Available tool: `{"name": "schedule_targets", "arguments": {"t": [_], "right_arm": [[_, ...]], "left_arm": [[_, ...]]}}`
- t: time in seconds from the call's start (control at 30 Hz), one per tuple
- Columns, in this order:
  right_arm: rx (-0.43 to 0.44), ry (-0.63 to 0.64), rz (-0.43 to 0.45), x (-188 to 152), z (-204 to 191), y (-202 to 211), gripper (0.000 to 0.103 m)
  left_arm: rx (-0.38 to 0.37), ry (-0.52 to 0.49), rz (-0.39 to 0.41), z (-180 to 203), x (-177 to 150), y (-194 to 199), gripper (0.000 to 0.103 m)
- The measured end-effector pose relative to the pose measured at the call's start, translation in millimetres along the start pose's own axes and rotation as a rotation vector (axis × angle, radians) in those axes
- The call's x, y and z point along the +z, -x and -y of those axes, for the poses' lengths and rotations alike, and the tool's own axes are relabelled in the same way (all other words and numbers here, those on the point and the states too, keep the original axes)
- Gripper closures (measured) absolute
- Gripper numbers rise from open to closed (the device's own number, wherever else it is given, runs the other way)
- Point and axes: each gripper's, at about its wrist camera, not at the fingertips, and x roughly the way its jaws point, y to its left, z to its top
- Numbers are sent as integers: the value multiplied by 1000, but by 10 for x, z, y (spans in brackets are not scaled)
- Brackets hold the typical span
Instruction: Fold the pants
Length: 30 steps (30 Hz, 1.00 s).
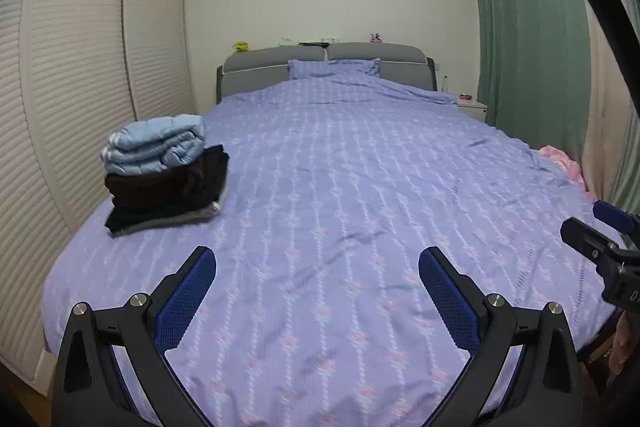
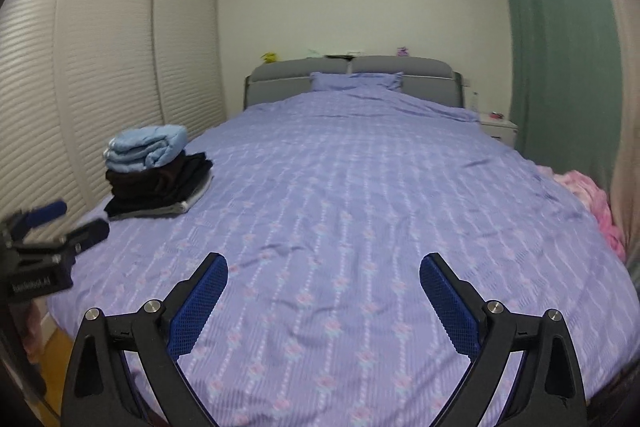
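A stack of folded clothes [image 1: 160, 175] sits on the left side of the purple bed [image 1: 340, 187]: a light blue padded piece on top, dark brown and black pieces under it, a grey one at the bottom. The stack also shows in the right wrist view [image 2: 154, 175]. A crumpled pink garment [image 2: 592, 203] lies at the bed's right edge, also seen in the left wrist view [image 1: 564, 163]. My left gripper [image 1: 318, 259] is open and empty above the bed's near end. My right gripper [image 2: 324, 265] is open and empty beside it, to the right.
Slatted wardrobe doors [image 1: 80, 87] run along the left of the bed. A green curtain [image 1: 528, 39] hangs on the right, with a white nightstand [image 1: 472, 107] by the grey headboard [image 1: 320, 63]. A purple pillow [image 1: 334, 68] lies at the head.
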Motion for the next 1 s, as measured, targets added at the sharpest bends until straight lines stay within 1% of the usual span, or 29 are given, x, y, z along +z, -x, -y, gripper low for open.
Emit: {"name": "schedule_targets", "arguments": {"t": [0.1,0.2,0.33,0.4,0.53,0.67,0.83,1.0], "right_arm": [[14,-31,-4,-93,140,82,5],[-5,-50,-8,-181,233,128,5],[-19,-67,-11,-255,305,174,5],[-26,-67,-7,-279,316,205,5],[-33,-70,-1,-301,345,258,5],[-37,-67,2,-307,322,303,5],[-46,-58,9,-307,318,358,5],[-50,-48,16,-307,324,411,5]], "left_arm": [[-10,14,4,107,-104,85,0],[1,31,4,154,-192,118,0],[-18,-11,-24,232,-208,100,0],[-12,-6,-17,244,-200,121,0],[-36,-5,-7,270,-205,186,0],[-39,4,-3,280,-209,229,0],[-22,-11,-17,320,-218,214,0],[-34,-18,-20,356,-240,204,0]]}}
